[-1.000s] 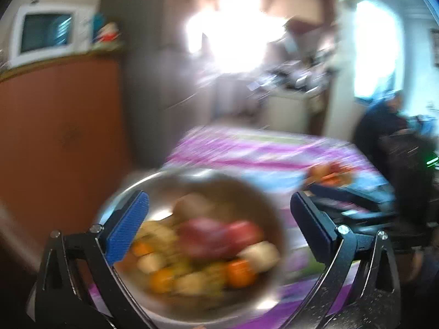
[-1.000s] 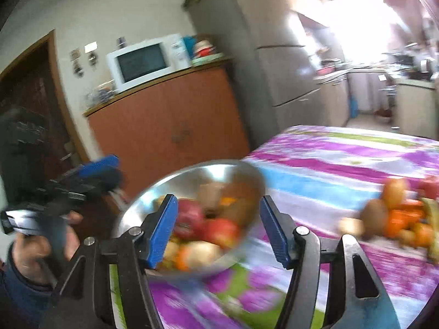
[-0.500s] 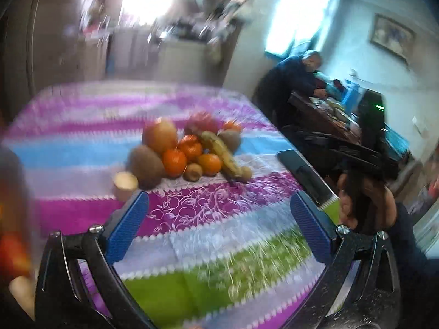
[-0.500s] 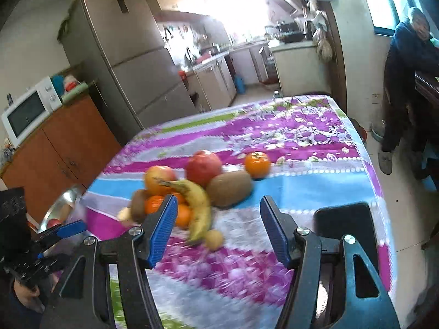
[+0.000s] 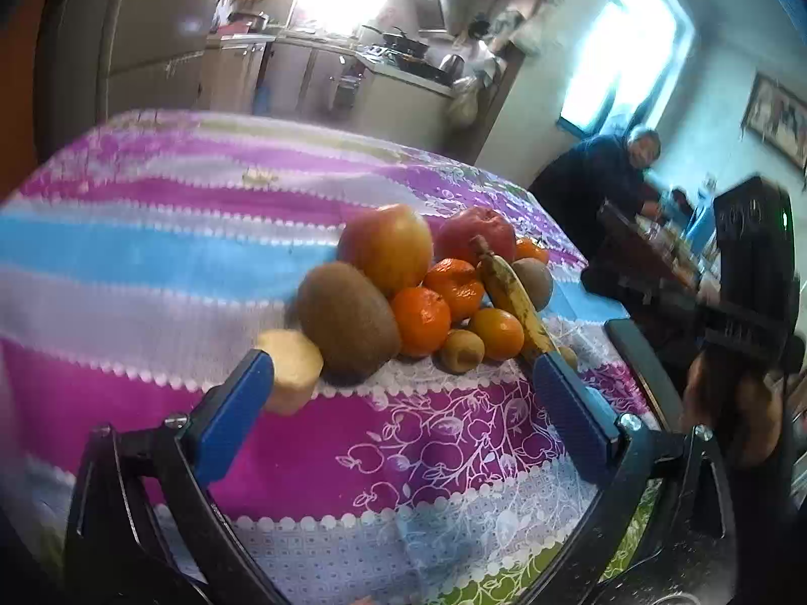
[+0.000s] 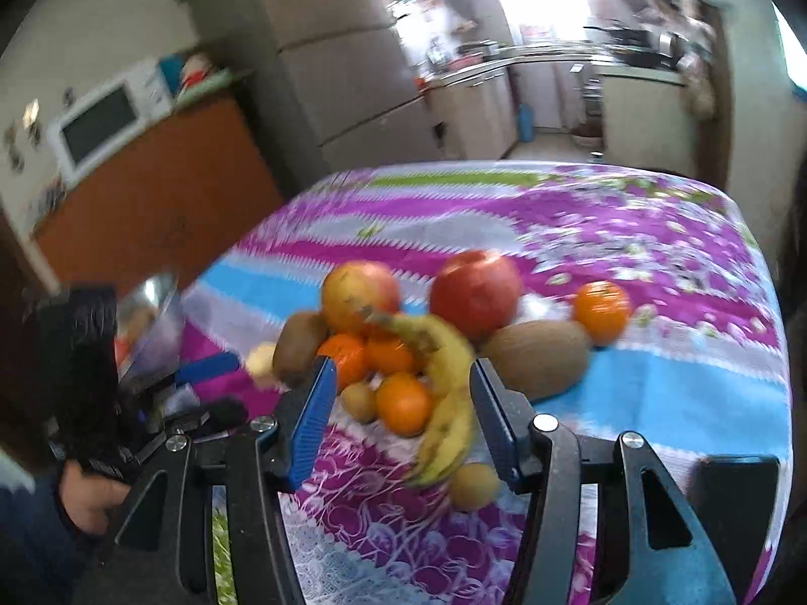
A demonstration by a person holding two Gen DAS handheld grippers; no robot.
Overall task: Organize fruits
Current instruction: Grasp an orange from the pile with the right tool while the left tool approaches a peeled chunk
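Note:
A pile of fruit lies on the striped tablecloth (image 5: 151, 262): a yellow-red apple (image 5: 386, 247), a red apple (image 6: 476, 292), a large kiwi (image 5: 348, 322), several oranges (image 5: 421, 320), a spotted banana (image 6: 449, 378) and a pale round fruit (image 5: 292, 368). My left gripper (image 5: 403, 403) is open, just short of the pile. My right gripper (image 6: 401, 418) is open too, its jaws either side of the banana and an orange (image 6: 403, 403), with nothing held. The steel bowl (image 6: 151, 317) with fruit shows at the left in the right wrist view.
A black flat object (image 6: 731, 489) lies at the table's near right corner. A seated person (image 5: 605, 176) is beyond the table's right side. A fridge (image 6: 343, 60), a wooden cabinet (image 6: 151, 201) with a microwave (image 6: 101, 121), and kitchen counters stand behind.
Both grippers have swung from the steel bowl to the fruit pile and moved closer to it. Both stay open.

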